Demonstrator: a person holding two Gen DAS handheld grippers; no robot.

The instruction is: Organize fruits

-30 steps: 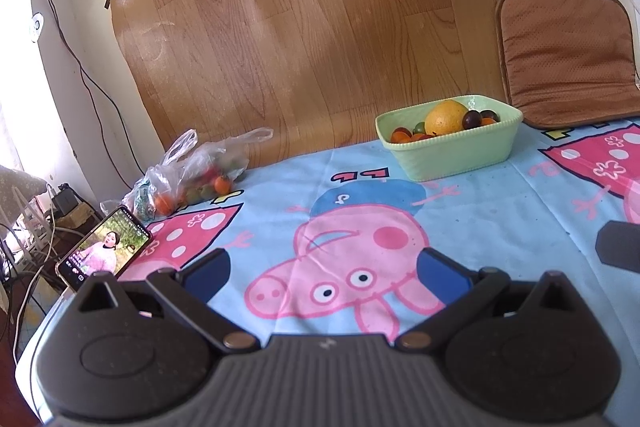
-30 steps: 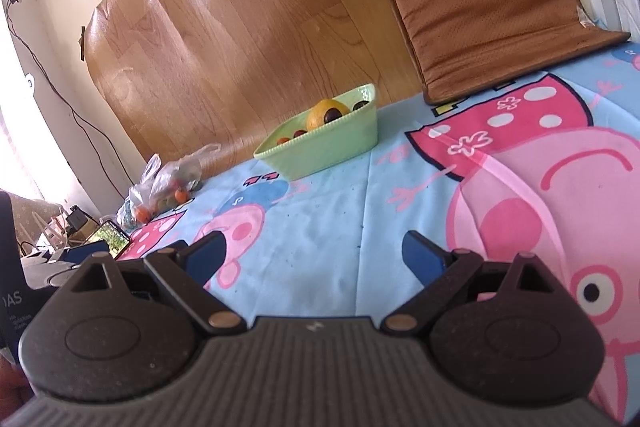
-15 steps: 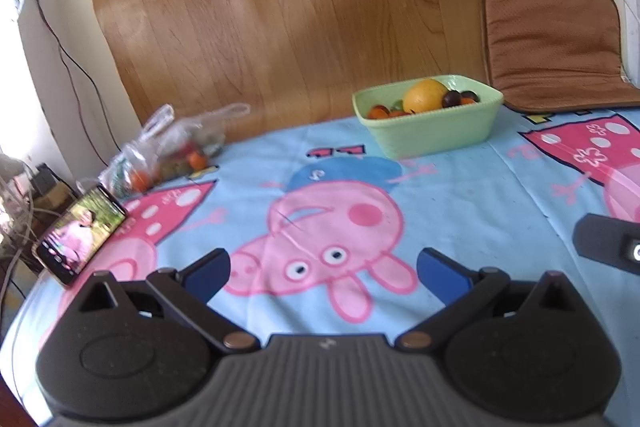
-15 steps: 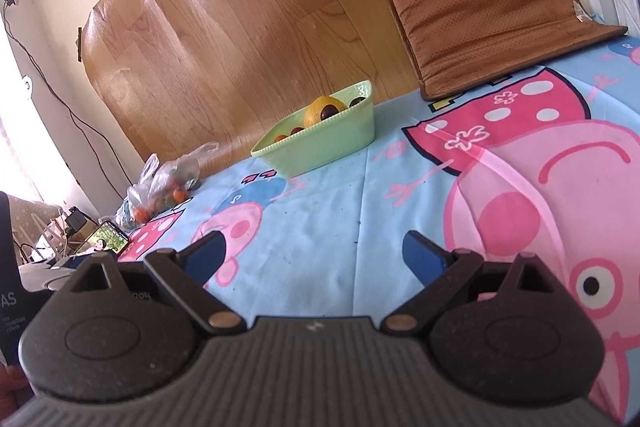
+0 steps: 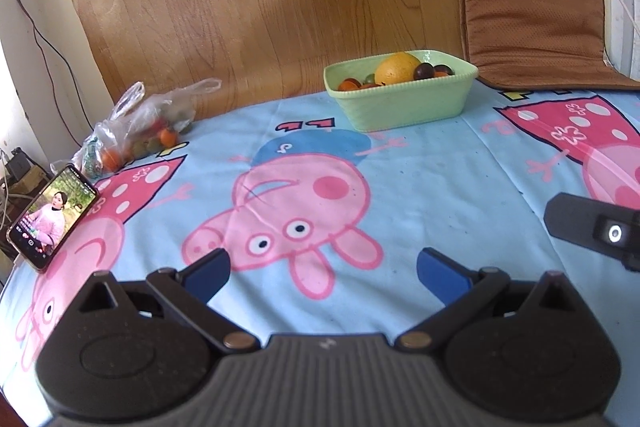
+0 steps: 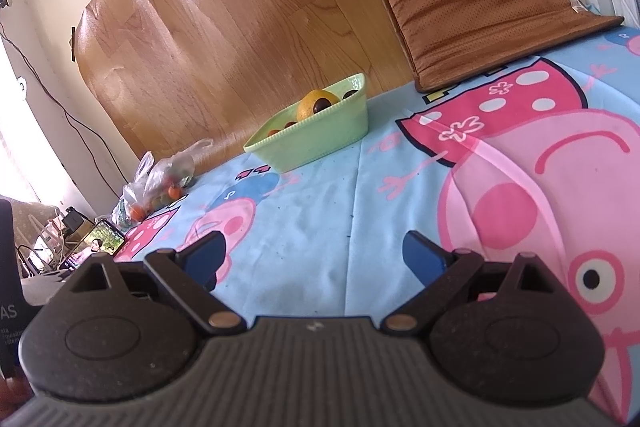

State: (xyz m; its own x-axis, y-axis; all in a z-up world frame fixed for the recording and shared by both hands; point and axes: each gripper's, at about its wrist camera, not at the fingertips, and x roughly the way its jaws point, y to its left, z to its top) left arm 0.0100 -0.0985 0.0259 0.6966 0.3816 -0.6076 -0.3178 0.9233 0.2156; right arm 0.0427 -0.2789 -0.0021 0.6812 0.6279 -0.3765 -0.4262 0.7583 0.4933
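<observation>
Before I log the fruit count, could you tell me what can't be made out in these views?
- Green bowl, both views: its near wall hides the fruit lying low.
- Plastic bag, both views: crumpled film blurs the contents, so no count.
- Right gripper, left wrist view: cut off by the frame edge.

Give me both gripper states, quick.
Left gripper: open, holding nothing.
Right gripper: open, holding nothing.

bright daylight from the left, fisheye-bent edges, perhaps slightly soft focus
</observation>
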